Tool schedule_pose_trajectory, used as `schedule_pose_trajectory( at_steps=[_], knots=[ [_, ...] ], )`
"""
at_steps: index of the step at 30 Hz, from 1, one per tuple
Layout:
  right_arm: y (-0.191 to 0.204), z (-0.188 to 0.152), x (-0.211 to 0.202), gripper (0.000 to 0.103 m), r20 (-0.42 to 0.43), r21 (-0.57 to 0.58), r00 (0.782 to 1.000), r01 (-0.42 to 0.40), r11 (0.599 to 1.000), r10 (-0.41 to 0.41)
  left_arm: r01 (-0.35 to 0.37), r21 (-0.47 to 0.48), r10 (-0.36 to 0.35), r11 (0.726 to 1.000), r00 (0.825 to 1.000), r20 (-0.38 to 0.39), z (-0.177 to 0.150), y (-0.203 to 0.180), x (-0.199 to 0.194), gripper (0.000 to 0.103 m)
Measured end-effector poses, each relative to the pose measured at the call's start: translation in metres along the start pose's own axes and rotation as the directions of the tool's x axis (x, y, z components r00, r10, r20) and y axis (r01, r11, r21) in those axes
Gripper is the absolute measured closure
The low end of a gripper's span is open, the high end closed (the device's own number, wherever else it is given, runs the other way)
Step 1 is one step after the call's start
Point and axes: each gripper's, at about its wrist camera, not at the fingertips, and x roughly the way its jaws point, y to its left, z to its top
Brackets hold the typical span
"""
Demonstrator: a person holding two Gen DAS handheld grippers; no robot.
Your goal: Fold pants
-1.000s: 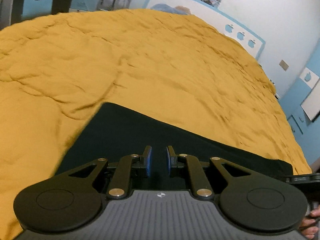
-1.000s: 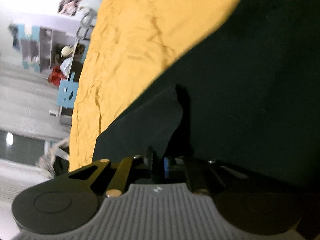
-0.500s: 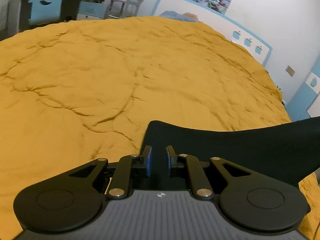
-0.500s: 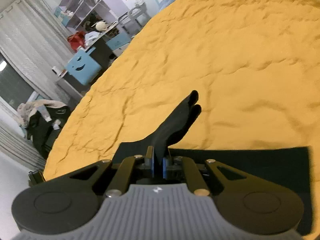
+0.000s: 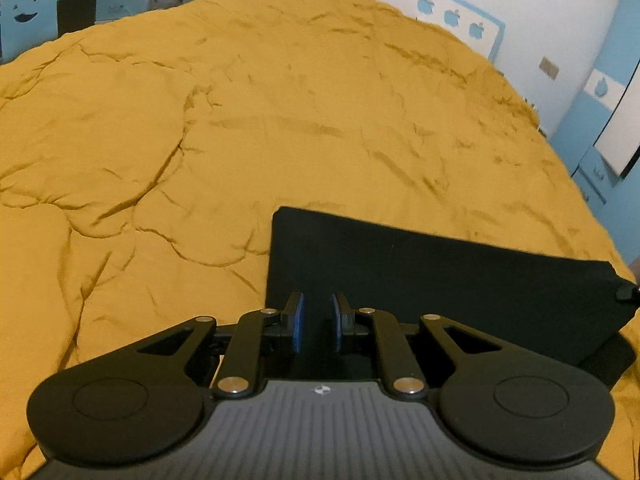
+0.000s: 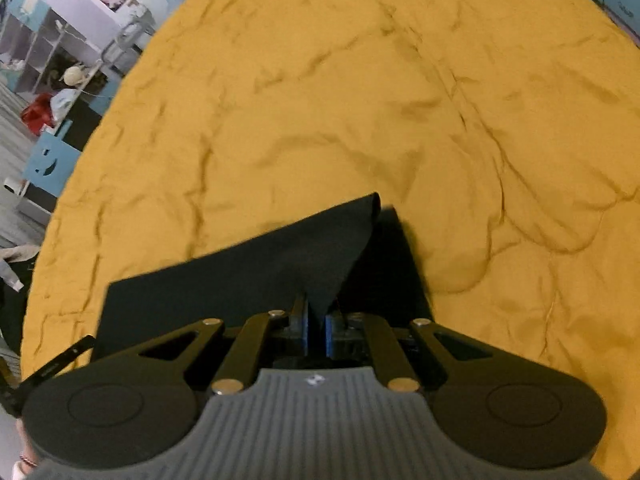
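pants: black pants (image 5: 440, 280) lie on the near part of the bed, spread as a flat dark panel, their far edge straight against the yellow cover.
bed: yellow quilted bedspread (image 5: 280, 120), wrinkled, fills most of both views.
left hand-held gripper (image 5: 317, 326): blue pads stand a narrow gap apart over the near edge of the pants; dark cloth shows between them, but i cannot tell whether they pinch it.
right hand-held gripper (image 6: 316, 330): closed tight on a corner of the pants (image 6: 320, 256), which rises from the pads as a lifted triangular flap.
background: blue chair (image 5: 28, 16) and a cluttered desk beyond the bed.
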Motion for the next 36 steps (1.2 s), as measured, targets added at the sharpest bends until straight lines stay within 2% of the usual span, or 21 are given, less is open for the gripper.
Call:
schedule_pose_trajectory(
  at_steps=[2,5,6,7,8,10,12,14,19,24,27,29,31,36],
  knots=[
    [0.007,0.000,-0.006,0.101,0.022,-0.035,1.000,-0.013,0.999,0.014,-0.011,0.006,0.011,1.000,1.000,-0.011,-0.001,0.001,0.003,0.088],
    [0.026,0.004,-0.029,0.101,0.116,-0.124,0.986,-0.105,0.987,0.120,-0.021,0.007,0.021,1.000,1.000,-0.018,-0.004,0.003,0.006,0.088],
    [0.026,0.004,-0.036,0.101,0.140,-0.152,0.982,-0.107,0.983,0.128,-0.022,0.007,0.022,1.000,1.000,-0.019,-0.005,0.004,0.007,0.088],
    [0.029,0.002,-0.037,0.100,0.153,-0.178,0.983,-0.071,0.982,0.098,-0.023,0.009,0.023,1.000,1.000,-0.020,-0.005,0.003,0.007,0.088],
    [0.026,0.001,-0.027,0.100,0.145,-0.200,0.989,-0.003,0.980,0.033,-0.026,0.010,0.026,1.000,0.999,-0.018,-0.006,0.003,0.008,0.088],
    [0.010,-0.003,0.001,0.100,0.093,-0.180,0.991,0.110,0.977,-0.094,-0.025,0.002,0.025,1.000,0.999,-0.023,-0.008,0.004,0.010,0.088],
    [-0.008,-0.010,0.017,0.103,0.086,-0.141,0.979,0.197,0.970,-0.187,-0.030,-0.003,0.030,1.000,0.999,-0.024,-0.010,0.004,0.010,0.088],
    [-0.020,-0.015,0.020,0.103,0.106,-0.123,0.968,0.241,0.963,-0.229,-0.029,0.001,0.029,1.000,0.999,-0.023,-0.010,0.004,0.010,0.088],
    [-0.023,-0.021,0.011,0.103,0.144,-0.086,0.963,0.242,0.967,-0.228,-0.019,-0.006,0.019,1.000,1.000,0.000,-0.006,0.005,0.004,0.088],
    [0.001,-0.020,-0.003,0.102,0.236,-0.088,0.964,0.147,0.985,-0.122,-0.021,0.005,0.021,1.000,0.999,0.043,0.015,0.005,0.004,0.088],
    [0.016,-0.012,0.010,0.102,0.271,-0.113,0.955,0.156,0.981,-0.121,0.006,0.037,-0.008,0.999,0.999,0.048,0.033,0.000,0.014,0.088],
    [0.019,-0.005,0.024,0.102,0.265,-0.103,0.956,0.157,0.982,-0.125,0.008,0.081,-0.012,0.997,0.999,0.041,0.042,-0.006,0.026,0.088],
    [0.015,0.000,0.035,0.102,0.250,-0.085,0.958,0.169,0.982,-0.143,-0.021,0.132,0.019,0.991,1.000,0.022,0.049,-0.011,0.042,0.089],
    [0.003,0.007,0.065,0.103,0.212,-0.057,0.959,0.206,0.977,-0.190,-0.079,0.163,0.084,0.983,0.996,-0.025,0.054,-0.006,0.077,0.094]
  ],
)
